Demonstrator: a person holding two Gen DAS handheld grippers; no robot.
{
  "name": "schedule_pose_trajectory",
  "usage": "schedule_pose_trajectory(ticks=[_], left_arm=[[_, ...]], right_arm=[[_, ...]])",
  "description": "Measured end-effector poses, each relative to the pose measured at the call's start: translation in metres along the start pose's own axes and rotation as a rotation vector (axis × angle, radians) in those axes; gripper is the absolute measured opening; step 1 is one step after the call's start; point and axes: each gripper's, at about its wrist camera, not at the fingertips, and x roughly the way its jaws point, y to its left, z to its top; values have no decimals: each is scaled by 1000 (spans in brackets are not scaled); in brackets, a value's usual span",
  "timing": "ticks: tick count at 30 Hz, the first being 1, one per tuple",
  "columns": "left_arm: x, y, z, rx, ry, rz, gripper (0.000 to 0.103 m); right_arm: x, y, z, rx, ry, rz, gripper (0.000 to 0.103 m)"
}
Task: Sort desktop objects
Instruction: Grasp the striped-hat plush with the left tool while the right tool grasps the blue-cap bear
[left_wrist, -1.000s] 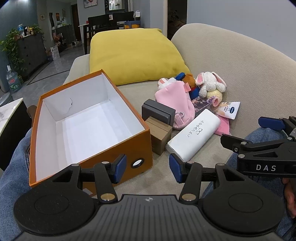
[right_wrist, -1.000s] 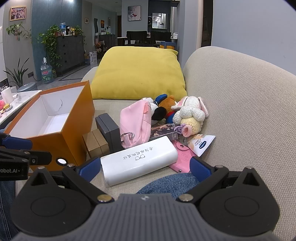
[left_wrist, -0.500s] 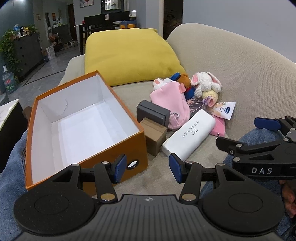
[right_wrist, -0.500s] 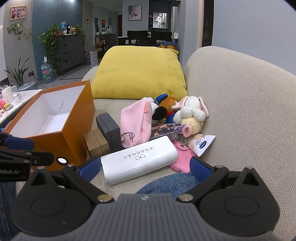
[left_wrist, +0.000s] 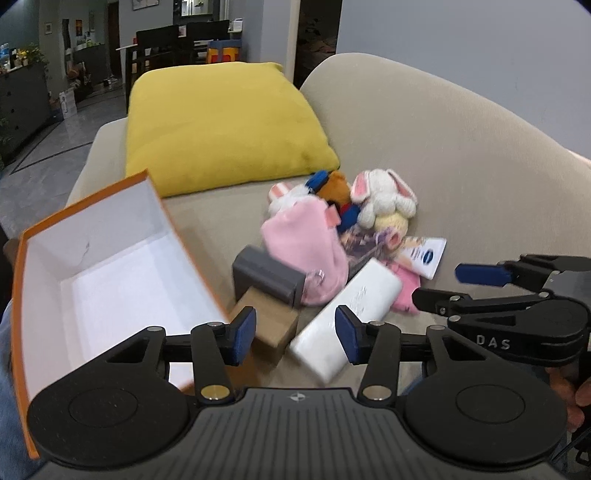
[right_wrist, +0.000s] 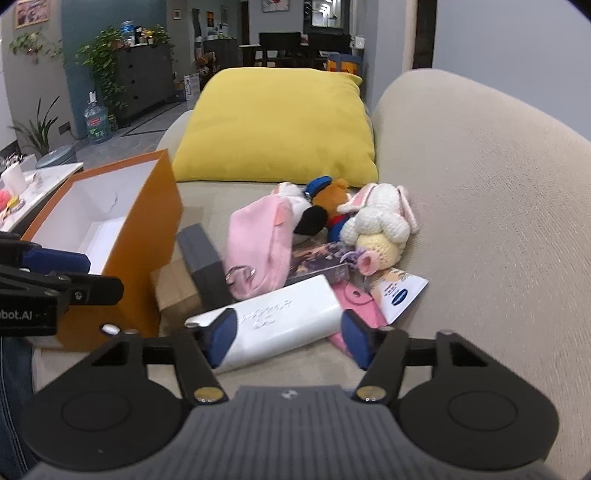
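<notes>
Both grippers are up over the sofa seat, and both sets of jaws are narrowing with nothing caught between them yet. The right gripper (right_wrist: 286, 338) lines up on the white box (right_wrist: 280, 319), which lies flat and slantwise just ahead of its fingertips, overlapping the gap between them in the wrist view; the pads look clear of it, so no grip so far. The left gripper (left_wrist: 295, 338) sits apart too, nothing held, with the brown box (left_wrist: 271, 326) and the grey box (left_wrist: 269, 277) just beyond its tips.

Off to the left of both grippers stands the orange box (left_wrist: 22, 280), open and bare inside, by the look of it the bin for all this. Behind the white box is the soft pile: pink pouch (right_wrist: 258, 251), plush toys (right_wrist: 373, 221), a sachet (right_wrist: 400, 293).

To do this well, I'd say: don't close too soon. The white box is broad along its length, so take it across the narrow width, squaring the jaws to its long edges. Come in low so the pads meet its sides, not the top. Watch the pink card (right_wrist: 354, 302) tucked under its far end; it may drag along. Keep the left gripper clear of the path to the orange box.
</notes>
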Motion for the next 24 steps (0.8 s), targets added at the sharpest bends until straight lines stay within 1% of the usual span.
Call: schedule_pose_trajectory(ticks=[2,3,5,10,12,18,21,24], left_arm=[[13,-1,12,-5,14,-10,52],[19,-2,17,-5,21,-16,52],[35,-3,30,-2,41,-25,51],[66,-10,66,16,67,-57,51],[83,-10,83,23,90,-68,51],[136,7,126,7,159,-63,51],[166,20,140,-30,210,-69,51],[199,32,149,-79,273,-78,52]], right_arm=[[9,-5,7,5,11,3,55],[15,-9,11,11,20,9,51],[25,-15,18,24,34,15,48],[52,-37,43,61,38,-29,49],[66,-44,54,67,41,-44,49],[107,-48,88,48,24,12,49],[129,-52,102,36,24,24,49],[151,-54,115,-9,36,33,47]])
